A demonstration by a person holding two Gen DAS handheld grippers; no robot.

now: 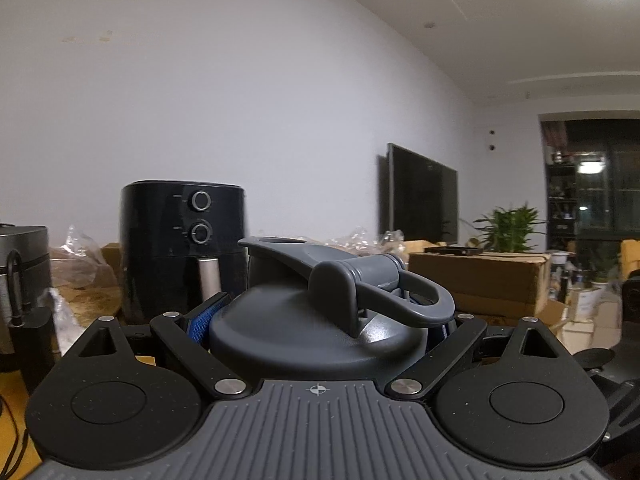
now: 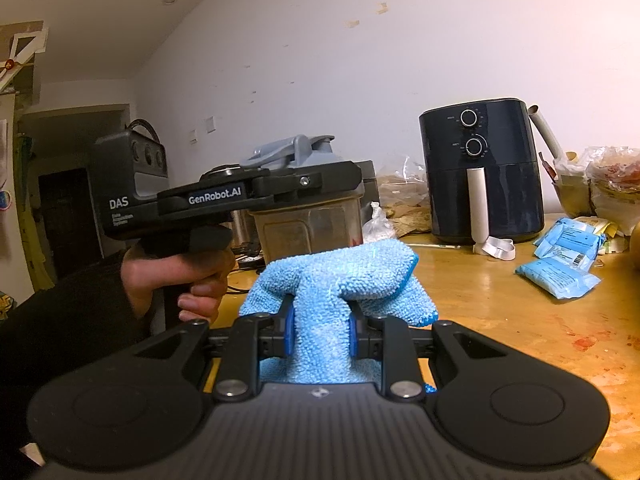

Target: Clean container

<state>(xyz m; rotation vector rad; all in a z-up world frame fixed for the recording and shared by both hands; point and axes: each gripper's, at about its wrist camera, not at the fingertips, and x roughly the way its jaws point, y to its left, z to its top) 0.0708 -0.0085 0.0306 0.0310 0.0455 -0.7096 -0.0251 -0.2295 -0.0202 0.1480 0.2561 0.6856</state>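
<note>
Clamping the clear, brownish plastic container [image 2: 312,224] just under its grey flip-spout lid [image 1: 316,328], the left gripper [image 2: 276,188] holds it level above the yellow wooden table [image 2: 500,304]; the rigid wall looks smooth and probably slippery, so that shoulder seems the safest hold. The right gripper [image 2: 320,336] pinches a soft blue microfibre cloth [image 2: 340,280], limp and light, which should fold easily against the container.
</note>
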